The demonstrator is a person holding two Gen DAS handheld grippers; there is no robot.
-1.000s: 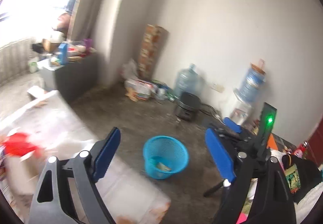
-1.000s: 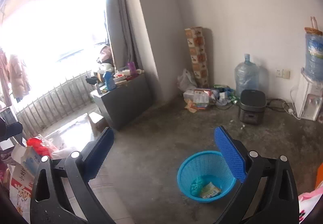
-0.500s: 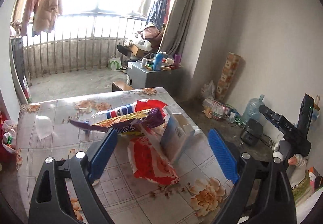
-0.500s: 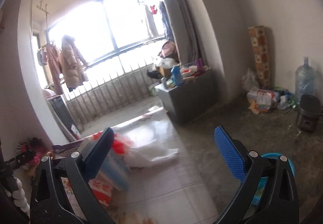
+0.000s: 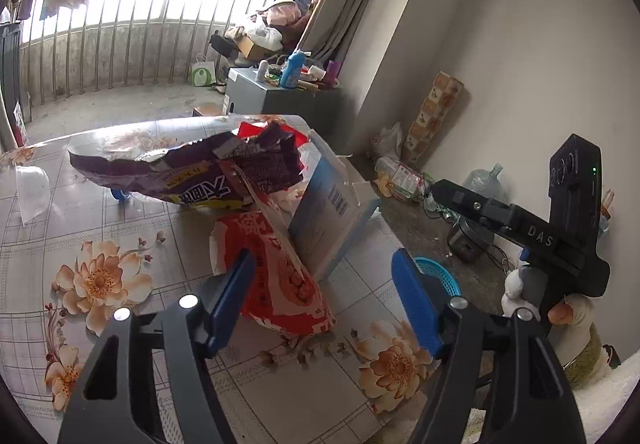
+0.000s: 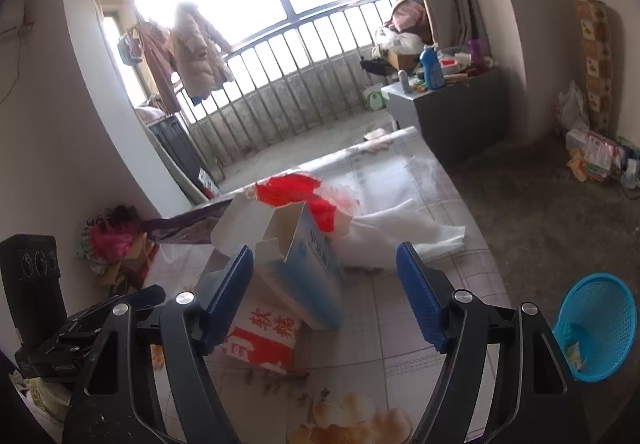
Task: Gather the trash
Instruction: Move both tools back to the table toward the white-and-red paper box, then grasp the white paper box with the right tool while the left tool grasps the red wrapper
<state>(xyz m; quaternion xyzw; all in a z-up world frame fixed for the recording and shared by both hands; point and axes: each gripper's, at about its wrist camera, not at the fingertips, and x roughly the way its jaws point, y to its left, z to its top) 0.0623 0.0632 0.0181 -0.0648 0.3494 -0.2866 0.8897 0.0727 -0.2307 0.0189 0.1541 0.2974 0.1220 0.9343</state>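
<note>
Left wrist: bin view replaced by red wrapper (image 5: 276, 276); both hand-held grippers (image 5: 320, 296) closing, seemingly unloaded.

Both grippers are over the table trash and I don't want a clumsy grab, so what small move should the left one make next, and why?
Probably ease the left gripper forward and down, letting its closing fingers pinch the red printed snack bag, which lies flat between them, not yet gripped.

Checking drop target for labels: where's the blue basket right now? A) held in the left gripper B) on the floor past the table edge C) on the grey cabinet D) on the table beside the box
B: the blue basket stands on the concrete floor, below and beyond the table edge, holding some trash.
</note>
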